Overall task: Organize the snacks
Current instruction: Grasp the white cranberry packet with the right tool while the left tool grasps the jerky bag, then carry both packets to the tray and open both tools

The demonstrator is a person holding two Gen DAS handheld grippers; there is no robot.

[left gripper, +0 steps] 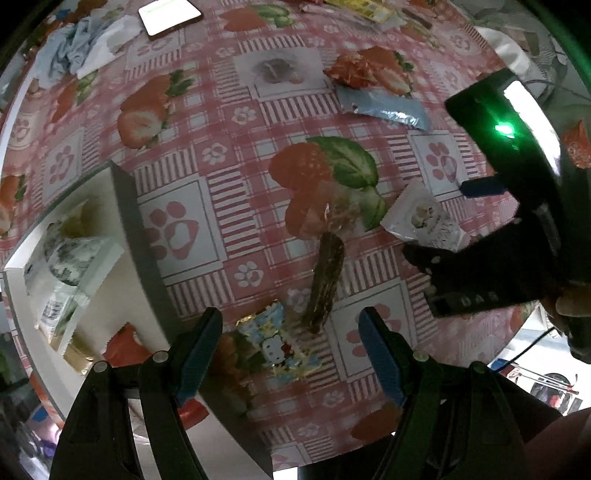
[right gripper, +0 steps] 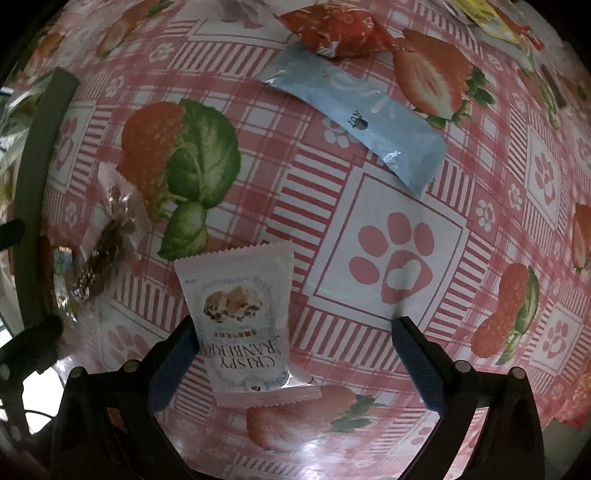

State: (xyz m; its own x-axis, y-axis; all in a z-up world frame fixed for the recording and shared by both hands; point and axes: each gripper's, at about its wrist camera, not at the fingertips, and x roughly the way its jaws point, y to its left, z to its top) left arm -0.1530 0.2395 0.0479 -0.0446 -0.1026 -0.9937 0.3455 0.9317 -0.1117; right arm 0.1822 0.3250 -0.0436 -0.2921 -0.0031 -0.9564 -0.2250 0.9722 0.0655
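My left gripper is open above a Hello Kitty snack packet and the near end of a clear-wrapped brown bar. A white box with several snacks inside stands at the left. My right gripper is open, low over the table, with a white Crispy Cranberry packet lying between its fingers, close to the left finger. That packet also shows in the left wrist view, under the right gripper's body. The brown bar lies to its left.
A light blue sachet and a red packet lie farther back on the strawberry tablecloth. A phone, crumpled cloth and yellow packets lie at the far edge. The table's near edge is close on the right.
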